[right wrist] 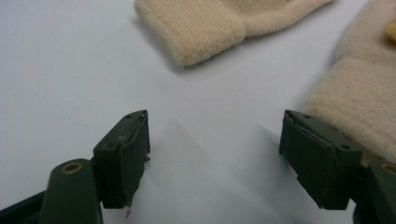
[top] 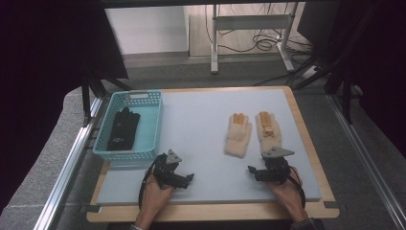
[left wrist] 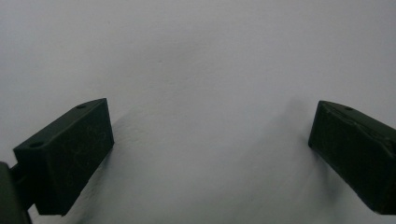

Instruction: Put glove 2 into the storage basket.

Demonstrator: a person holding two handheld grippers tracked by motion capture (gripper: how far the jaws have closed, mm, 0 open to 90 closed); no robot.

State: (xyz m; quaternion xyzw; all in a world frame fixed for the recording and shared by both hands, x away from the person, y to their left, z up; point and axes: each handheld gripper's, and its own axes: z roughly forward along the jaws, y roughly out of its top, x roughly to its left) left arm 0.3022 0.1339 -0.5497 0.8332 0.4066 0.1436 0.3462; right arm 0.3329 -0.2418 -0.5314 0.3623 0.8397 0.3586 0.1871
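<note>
Black gloves point(top: 123, 128) already lay in the basket point(top: 152, 125), upper left. Two beige gloves point(top: 253, 132) remained on the desk point(top: 201, 120). Both tools point(top: 251, 169) point(top: 190, 177) stood apart, empty.

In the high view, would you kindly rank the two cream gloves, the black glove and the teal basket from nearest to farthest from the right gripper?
From the right gripper:
1. Right cream glove, just beyond it.
2. Left cream glove, beside the first.
3. Teal basket, at the table's left edge.
4. Black glove, inside the basket.
</note>
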